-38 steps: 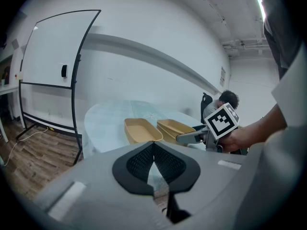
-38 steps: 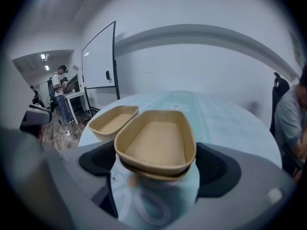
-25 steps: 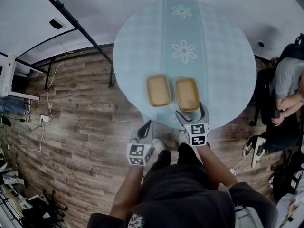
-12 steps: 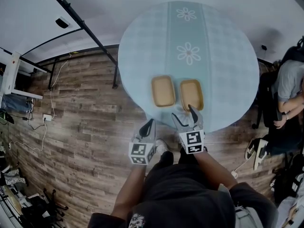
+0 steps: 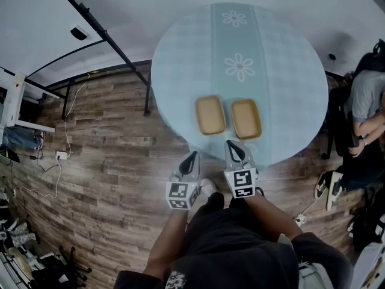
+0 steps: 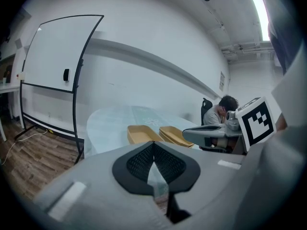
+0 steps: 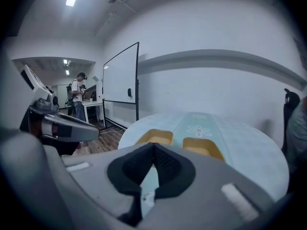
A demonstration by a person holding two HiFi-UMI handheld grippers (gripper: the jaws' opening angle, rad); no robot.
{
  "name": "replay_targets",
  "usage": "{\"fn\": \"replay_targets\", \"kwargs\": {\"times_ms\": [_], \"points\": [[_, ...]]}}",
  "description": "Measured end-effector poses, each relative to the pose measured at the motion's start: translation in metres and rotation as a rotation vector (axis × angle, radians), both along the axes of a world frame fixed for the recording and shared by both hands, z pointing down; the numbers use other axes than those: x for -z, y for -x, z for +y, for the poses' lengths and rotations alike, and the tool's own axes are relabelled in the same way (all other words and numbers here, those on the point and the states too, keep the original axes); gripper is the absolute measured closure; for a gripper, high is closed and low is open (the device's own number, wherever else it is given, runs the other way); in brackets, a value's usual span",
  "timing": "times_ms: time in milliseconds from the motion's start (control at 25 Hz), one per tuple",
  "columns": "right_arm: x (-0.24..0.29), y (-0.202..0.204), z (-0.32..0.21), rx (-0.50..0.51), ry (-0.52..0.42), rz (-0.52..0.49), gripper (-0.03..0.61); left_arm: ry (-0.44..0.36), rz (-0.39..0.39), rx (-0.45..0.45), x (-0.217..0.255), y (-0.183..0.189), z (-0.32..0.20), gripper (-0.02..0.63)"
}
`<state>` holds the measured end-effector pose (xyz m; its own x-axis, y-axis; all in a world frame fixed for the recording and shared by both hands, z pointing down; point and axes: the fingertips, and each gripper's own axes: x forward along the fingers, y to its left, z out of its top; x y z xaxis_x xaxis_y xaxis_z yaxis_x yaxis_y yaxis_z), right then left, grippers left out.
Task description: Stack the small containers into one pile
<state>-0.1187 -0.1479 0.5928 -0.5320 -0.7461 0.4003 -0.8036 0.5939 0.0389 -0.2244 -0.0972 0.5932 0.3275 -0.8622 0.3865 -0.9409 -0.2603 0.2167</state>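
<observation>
The right tongs (image 5: 231, 144) have just been closing and now sit shut with nothing between the jaws, their tip over the near edge of the round table (image 5: 283, 59), just short of the right container (image 5: 246, 118). The left tongs (image 5: 193, 156) are shut and empty too, hanging off the table's near edge, well short of the left container (image 5: 210, 114). The two shallow tan containers lie side by side on the near part of the table, a narrow gap between them, neither set in the other, so I judge the pile is not started. The likeliest slip from here is going in with closed jaws: they would shove a container across the cloth instead of taking its rim. Opened late or wide, a jaw could also knock the neighbour, since the gap is slim. A pinch on one thin rim may let the container tip and land crooked rather than nest.
</observation>
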Motion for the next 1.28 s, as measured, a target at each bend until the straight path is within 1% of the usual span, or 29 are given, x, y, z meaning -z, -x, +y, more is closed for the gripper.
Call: {"fn": "replay_targets", "kwargs": {"times_ms": [200, 320, 360, 480, 600, 680, 880, 960, 1080, 1280], "points": [[-0.009, 0.015, 0.005, -0.009, 0.011, -0.003, 0.575, -0.018, 0.022, 0.006, -0.006, 0.010, -0.001, 0.609], [-0.012, 0.022, 0.007, -0.012, 0.008, -0.036, 0.574, -0.021, 0.026, 0.015, -0.011, 0.017, 0.000, 0.608], [-0.013, 0.025, 0.007, -0.013, 0.008, -0.045, 0.542, -0.018, 0.025, 0.015, -0.013, 0.019, 0.000, 0.609], [-0.022, 0.034, 0.004, -0.029, 0.023, -0.058, 0.409, -0.008, 0.024, 0.014, -0.019, 0.026, -0.001, 0.609], [-0.033, 0.041, 0.001, -0.040, 0.049, -0.052, 0.307, -0.003, 0.025, 0.015, -0.022, 0.033, -0.004, 0.609], [-0.040, 0.045, -0.002, -0.045, 0.075, -0.054, 0.248, -0.001, 0.025, 0.015, -0.024, 0.036, -0.007, 0.609], [-0.064, 0.050, -0.013, -0.067, 0.147, -0.058, 0.140, 0.001, 0.023, 0.013, -0.028, 0.041, -0.012, 0.609], [-0.075, 0.050, -0.017, -0.078, 0.174, -0.055, 0.104, 0.001, 0.021, 0.016, -0.029, 0.042, -0.013, 0.609], [-0.085, 0.053, -0.028, -0.101, 0.205, -0.046, 0.076, 0.005, 0.021, 0.023, -0.030, 0.047, -0.014, 0.609], [-0.093, 0.060, -0.047, -0.135, 0.226, -0.010, 0.067, 0.023, 0.021, 0.021, -0.035, 0.056, -0.014, 0.609]]}}
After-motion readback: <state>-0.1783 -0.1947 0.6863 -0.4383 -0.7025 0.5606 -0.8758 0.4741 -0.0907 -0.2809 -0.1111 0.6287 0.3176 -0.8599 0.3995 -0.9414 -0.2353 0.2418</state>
